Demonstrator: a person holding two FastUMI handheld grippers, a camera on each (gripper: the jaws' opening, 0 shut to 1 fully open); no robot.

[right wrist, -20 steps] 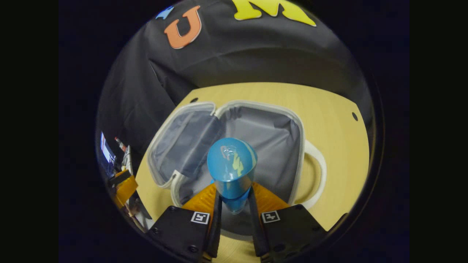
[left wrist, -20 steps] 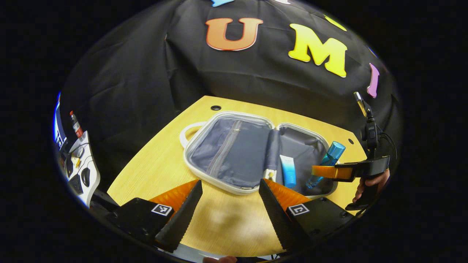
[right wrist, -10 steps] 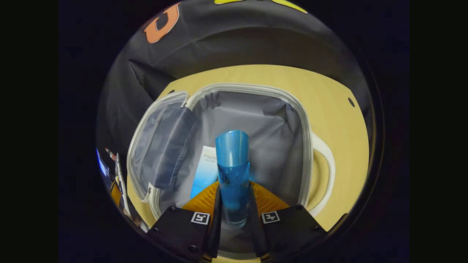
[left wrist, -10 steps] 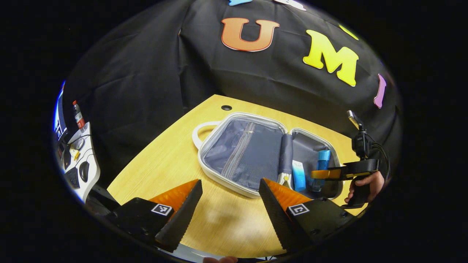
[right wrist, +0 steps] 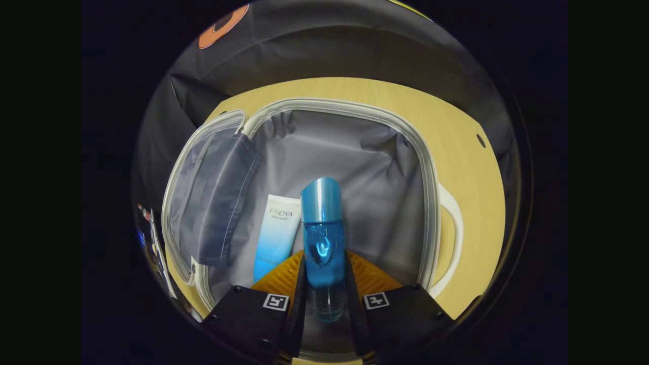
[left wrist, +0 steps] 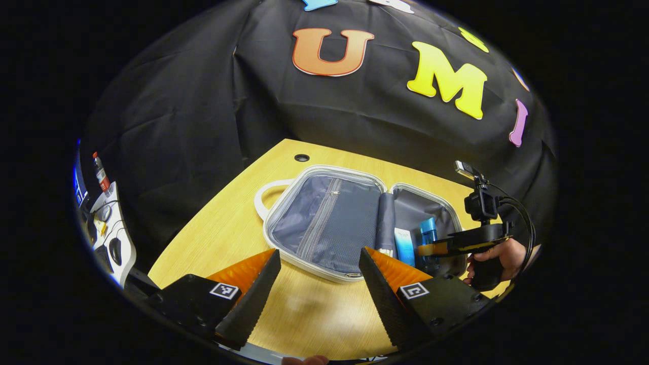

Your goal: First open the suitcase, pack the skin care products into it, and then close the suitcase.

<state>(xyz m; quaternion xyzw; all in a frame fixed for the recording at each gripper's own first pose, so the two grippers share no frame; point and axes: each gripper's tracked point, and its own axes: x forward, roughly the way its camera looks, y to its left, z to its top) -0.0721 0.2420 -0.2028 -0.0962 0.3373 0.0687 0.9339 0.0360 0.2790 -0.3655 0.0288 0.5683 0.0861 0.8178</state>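
The right gripper [right wrist: 324,284] clamps the blue bottle [right wrist: 322,238] low on its body, cap pointing forward, over the open suitcase [right wrist: 355,152] beside the white tube [right wrist: 276,230] lying on the grey lining. The bottle looks rigid, smooth and likely slippery, with liquid adding weight; a mid-body hold seems safest. The left gripper [left wrist: 319,284] hangs with its fingers spread apart above the table [left wrist: 233,218]. Whether the bottle's base touches the lining is hidden behind the fingers.

Dim booth, sharp centre, fisheye-bent edges (soft shadows)
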